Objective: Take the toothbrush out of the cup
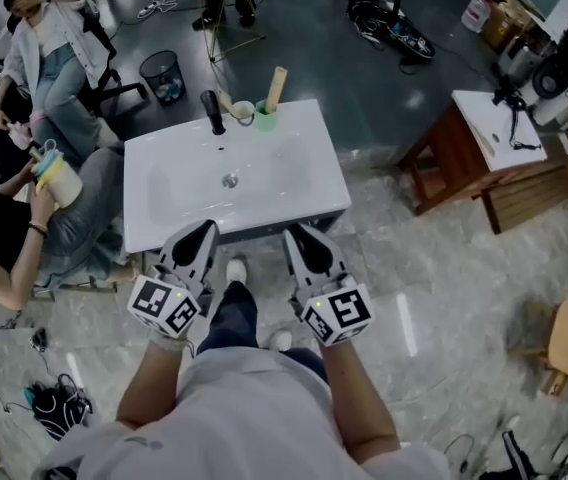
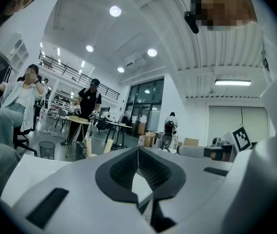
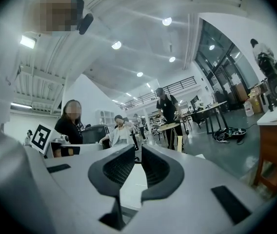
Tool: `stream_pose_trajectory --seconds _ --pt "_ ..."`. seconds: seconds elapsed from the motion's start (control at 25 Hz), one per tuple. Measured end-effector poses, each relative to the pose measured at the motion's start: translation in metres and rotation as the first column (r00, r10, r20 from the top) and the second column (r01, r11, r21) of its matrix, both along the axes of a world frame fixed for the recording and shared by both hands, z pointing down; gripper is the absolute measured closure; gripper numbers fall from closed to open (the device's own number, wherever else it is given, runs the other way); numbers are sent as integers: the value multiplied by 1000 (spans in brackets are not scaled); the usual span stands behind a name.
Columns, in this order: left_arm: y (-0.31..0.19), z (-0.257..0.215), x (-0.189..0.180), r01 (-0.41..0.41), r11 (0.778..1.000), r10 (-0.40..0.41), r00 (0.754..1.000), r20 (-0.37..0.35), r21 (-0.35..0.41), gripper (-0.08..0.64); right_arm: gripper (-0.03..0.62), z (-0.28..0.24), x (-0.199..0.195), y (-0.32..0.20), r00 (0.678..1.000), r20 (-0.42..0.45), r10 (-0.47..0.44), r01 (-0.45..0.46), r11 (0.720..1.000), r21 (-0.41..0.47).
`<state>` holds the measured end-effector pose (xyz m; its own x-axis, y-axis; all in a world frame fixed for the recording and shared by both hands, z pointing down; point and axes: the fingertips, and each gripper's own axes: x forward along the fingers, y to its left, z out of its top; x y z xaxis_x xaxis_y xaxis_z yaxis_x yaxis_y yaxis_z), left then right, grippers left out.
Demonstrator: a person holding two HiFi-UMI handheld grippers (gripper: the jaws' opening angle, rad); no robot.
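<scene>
Right now I am holding the left gripper (image 1: 202, 230) and the right gripper (image 1: 297, 233) pinched closed and empty, hovering at seven and five o'clock of the white rectangular ceramic basin (image 1: 294, 183). Farther out, at its twelve o'clock rim, the pale wooden-handled toothbrush (image 1: 276, 86) is leaning in the small round green cup (image 1: 264, 118), with the black faucet (image 1: 211, 110) at the cup's nine o'clock.

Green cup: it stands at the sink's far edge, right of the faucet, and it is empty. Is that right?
Not quite. The green cup is not empty: the toothbrush stands in it, as the head view shows. The cup does stand at the far edge of the sink, right of the faucet.
</scene>
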<state>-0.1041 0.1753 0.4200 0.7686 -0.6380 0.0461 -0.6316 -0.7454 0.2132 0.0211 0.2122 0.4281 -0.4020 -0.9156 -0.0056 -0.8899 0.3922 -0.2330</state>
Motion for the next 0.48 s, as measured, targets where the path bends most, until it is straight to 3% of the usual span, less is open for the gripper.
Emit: stream_pose_trajectory --seconds 0.48 --pt "-171 32 -9 -58 996 58 998 -12 -61 541 558 36 -6 -160 998 11 69 -68 994 -89"
